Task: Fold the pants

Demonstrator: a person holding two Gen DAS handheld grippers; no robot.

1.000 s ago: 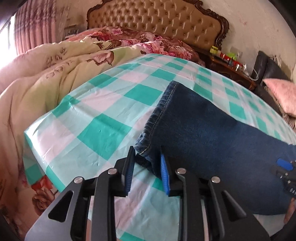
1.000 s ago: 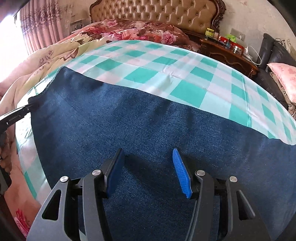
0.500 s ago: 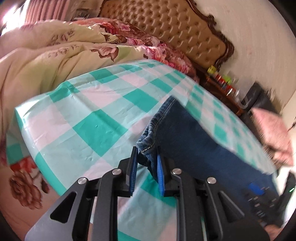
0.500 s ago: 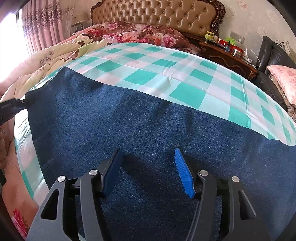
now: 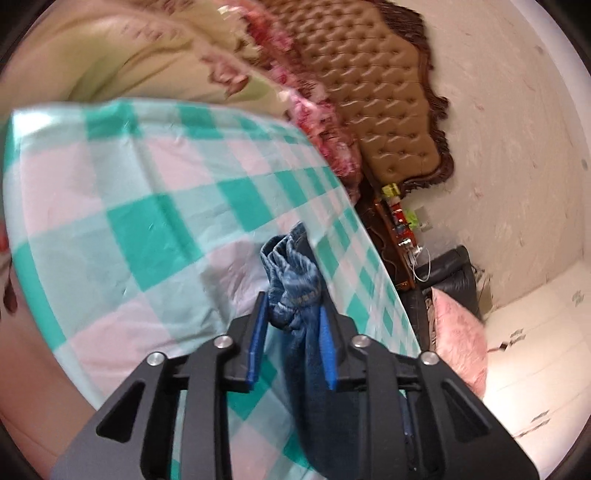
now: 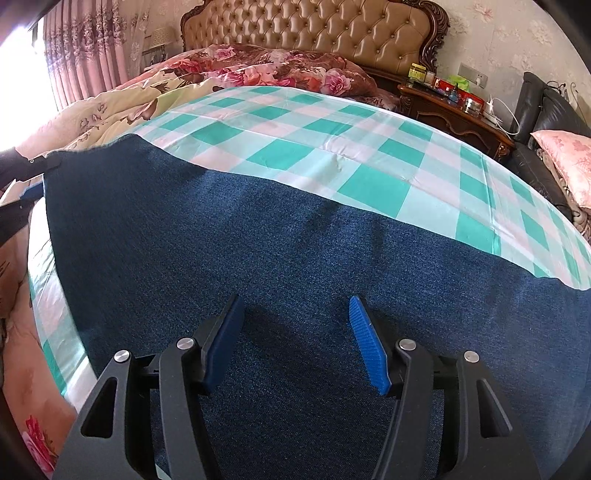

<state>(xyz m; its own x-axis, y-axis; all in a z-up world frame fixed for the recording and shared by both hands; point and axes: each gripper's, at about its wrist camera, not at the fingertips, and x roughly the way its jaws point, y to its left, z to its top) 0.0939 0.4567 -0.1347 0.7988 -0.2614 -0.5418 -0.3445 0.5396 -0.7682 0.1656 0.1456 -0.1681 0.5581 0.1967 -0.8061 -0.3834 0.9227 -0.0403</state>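
Observation:
Dark blue denim pants (image 6: pixel 258 240) lie spread flat across a teal-and-white checked sheet (image 6: pixel 295 122). My right gripper (image 6: pixel 295 332) hangs open just above the denim, with nothing between its blue pads. My left gripper (image 5: pixel 291 325) holds the bunched hem of the pants (image 5: pixel 295 273), lifted off the sheet (image 5: pixel 147 221). Its jaws are opening, but the cloth still fills the gap between the pads. The left wrist view is rolled to one side. In the right wrist view, the left gripper (image 6: pixel 48 166) shows at the far left edge on the pants' corner.
A floral quilt (image 6: pixel 258 70) is heaped toward the tufted headboard (image 6: pixel 314 29). A wooden nightstand (image 6: pixel 454 110) with small bottles stands at the right. Beyond it is a black sofa (image 6: pixel 554 110) with a pink pillow (image 6: pixel 565 155). Pink curtains (image 6: pixel 85 48) hang at the left.
My left gripper closed on the hem, rolled sideways and lifted the bunched denim off the sheet. The right gripper has stayed over the denim, open as before.

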